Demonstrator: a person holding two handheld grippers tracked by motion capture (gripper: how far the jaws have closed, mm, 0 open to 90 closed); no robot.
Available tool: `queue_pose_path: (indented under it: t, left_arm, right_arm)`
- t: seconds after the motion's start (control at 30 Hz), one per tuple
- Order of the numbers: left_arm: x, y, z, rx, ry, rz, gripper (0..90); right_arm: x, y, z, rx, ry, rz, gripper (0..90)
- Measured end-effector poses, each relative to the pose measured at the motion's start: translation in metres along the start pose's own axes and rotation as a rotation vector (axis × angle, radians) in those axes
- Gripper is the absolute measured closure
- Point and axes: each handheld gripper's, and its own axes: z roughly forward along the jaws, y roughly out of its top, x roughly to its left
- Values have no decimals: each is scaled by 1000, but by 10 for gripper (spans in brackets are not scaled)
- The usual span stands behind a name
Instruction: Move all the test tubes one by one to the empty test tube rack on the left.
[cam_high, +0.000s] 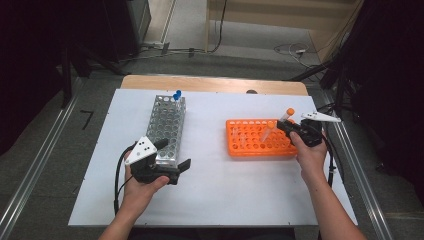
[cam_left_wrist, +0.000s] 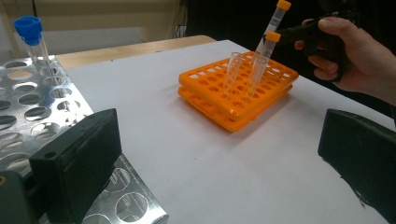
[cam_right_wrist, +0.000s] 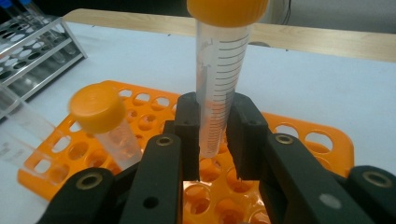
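Orange-capped tube (cam_right_wrist: 219, 88) sits clamped upright in your right gripper (cam_right_wrist: 215, 140), just above the orange rack (cam_high: 235, 150). Metal rack (cam_high: 165, 125) lies well off to your left, beside the left gripper (cam_high: 172, 161), jaws apart and empty.

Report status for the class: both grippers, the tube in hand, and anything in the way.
Right gripper shut on orange-capped tube, above the orange rack. Left gripper open, idle by the metal rack. Second capped tube leans close beside.
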Motion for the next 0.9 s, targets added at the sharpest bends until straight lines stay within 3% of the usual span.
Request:
queue_pose_path:
  t: [0.23, 0.5, 0.7, 0.9]
  left_arm:
    - [-2, 0, 1, 3, -7, 2, 0]
    - [-8, 2, 3, 3, -20, 8, 0]
    - [-11, 3, 5, 7, -30, 8, 0]
    - [-15, 4, 8, 14, -41, 13, 0]
  right_arm:
    - [8, -3, -22, -4, 24, -1, 726]
    - [19, -13, -44, -3, 65, -34, 726]
    - [36, -25, -54, 16, 94, -67, 727]
    - [54, -35, -56, 26, 158, -94, 727]
